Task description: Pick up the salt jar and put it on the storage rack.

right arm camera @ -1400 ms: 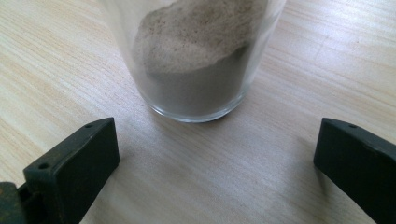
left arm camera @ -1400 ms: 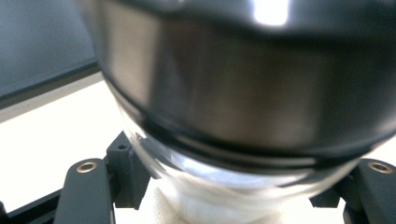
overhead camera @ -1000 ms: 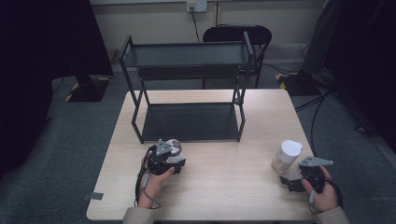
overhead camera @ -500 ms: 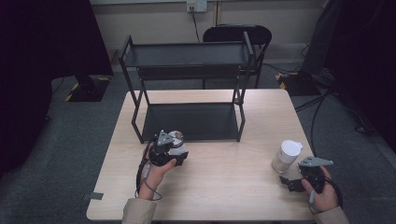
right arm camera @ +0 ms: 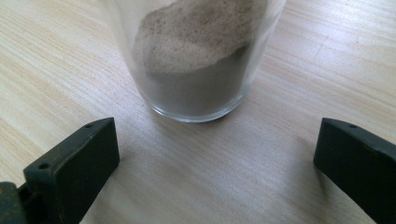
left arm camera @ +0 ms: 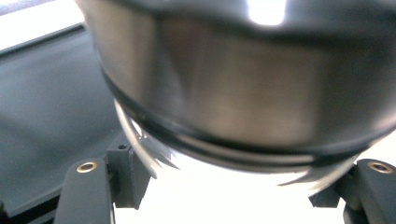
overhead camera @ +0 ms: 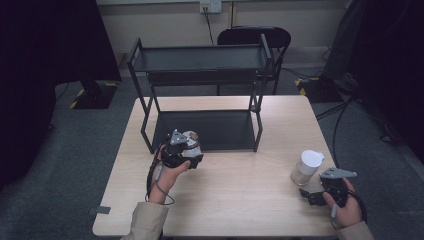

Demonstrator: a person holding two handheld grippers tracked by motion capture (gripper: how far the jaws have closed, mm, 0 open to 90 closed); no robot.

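High view: left gripper (overhead camera: 186,150) clamps metal-lidded glass jar (overhead camera: 190,141); right gripper (overhead camera: 314,196) agape behind powder-filled glass jar (overhead camera: 305,167).

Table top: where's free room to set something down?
Widest bare patch: the table between the left gripper with its jar and the powder jar. Also bare: the rack's lower shelf. Crowded: near-right corner, right gripper beside that jar.

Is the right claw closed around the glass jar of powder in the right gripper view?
No: the right claw is open, its jaws spread wide on the table short of the glass jar.
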